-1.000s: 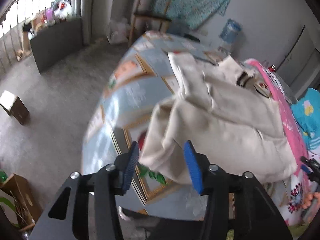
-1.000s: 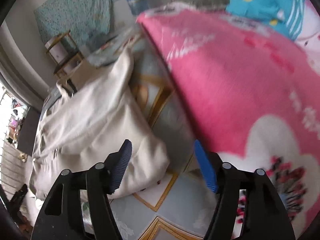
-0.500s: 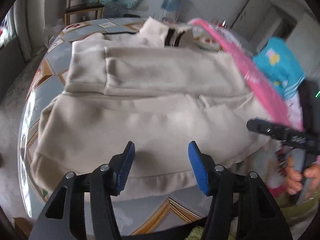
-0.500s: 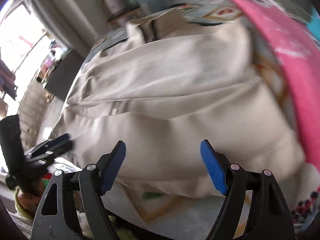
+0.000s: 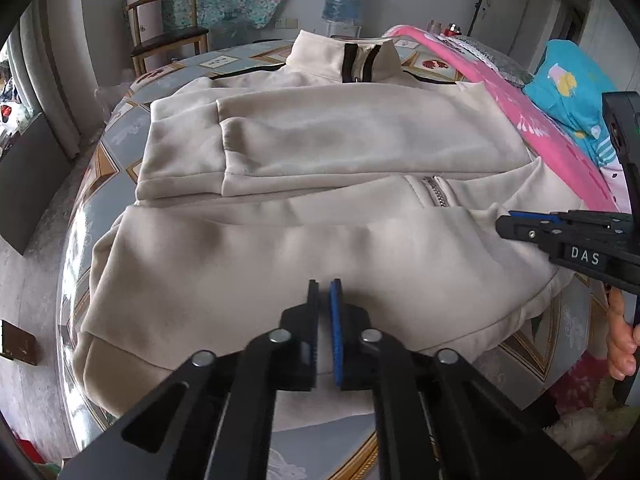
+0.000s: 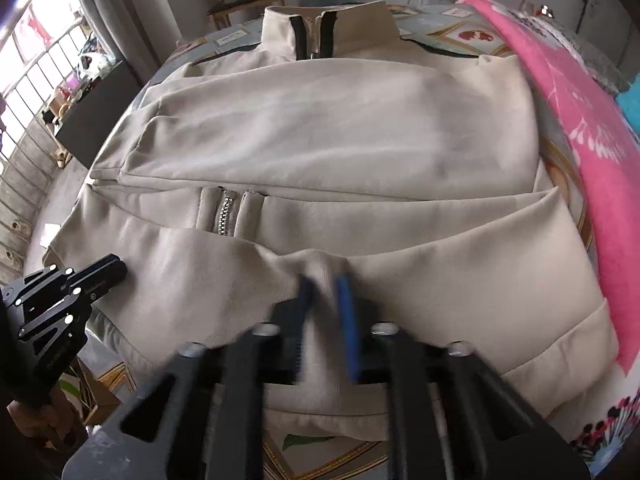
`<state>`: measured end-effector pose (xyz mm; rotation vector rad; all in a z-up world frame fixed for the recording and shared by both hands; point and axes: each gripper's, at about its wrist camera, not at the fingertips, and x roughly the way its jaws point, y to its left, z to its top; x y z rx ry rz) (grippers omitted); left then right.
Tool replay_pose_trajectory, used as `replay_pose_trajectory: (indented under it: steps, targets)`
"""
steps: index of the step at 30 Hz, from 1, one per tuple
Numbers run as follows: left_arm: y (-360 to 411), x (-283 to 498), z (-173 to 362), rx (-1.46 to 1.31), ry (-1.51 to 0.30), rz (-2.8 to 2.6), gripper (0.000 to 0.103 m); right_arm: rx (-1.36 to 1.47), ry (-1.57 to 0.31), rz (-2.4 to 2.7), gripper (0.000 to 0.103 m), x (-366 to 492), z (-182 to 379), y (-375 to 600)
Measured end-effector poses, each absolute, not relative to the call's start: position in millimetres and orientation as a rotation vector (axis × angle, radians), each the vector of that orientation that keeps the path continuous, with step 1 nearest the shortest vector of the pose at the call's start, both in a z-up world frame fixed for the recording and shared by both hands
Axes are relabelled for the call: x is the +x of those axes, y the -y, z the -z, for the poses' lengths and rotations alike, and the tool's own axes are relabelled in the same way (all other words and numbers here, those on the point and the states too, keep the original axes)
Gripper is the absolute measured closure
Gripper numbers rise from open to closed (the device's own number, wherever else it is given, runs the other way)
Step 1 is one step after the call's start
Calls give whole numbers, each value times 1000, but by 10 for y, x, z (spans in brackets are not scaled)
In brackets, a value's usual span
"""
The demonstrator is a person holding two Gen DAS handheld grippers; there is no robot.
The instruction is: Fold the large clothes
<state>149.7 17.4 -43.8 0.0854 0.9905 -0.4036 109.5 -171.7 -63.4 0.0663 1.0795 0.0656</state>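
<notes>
Across the middle of both frames a cream zip jacket (image 5: 320, 208) lies flat on the patterned table (image 5: 100, 168), sleeves folded over its chest, collar toward the top. Low in the left view, the left gripper (image 5: 324, 300) has its jaws pressed together over the hem. The right gripper (image 6: 324, 292) pinches a raised pucker of hem cloth. The fabric looks thick, soft and floppy, so holding the hem at two spread points should carry it evenly.
</notes>
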Motion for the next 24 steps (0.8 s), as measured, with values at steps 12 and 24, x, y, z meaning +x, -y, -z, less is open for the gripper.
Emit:
replay_pose_trajectory:
  steps: [12, 24]
  targets:
    - [-303, 1495, -123, 59, -777, 377, 102, 70, -838, -60, 99, 994, 6, 1729]
    - [-194, 1722, 484, 120, -880, 330, 101, 112, -932, -113, 80, 1428, 568, 1833]
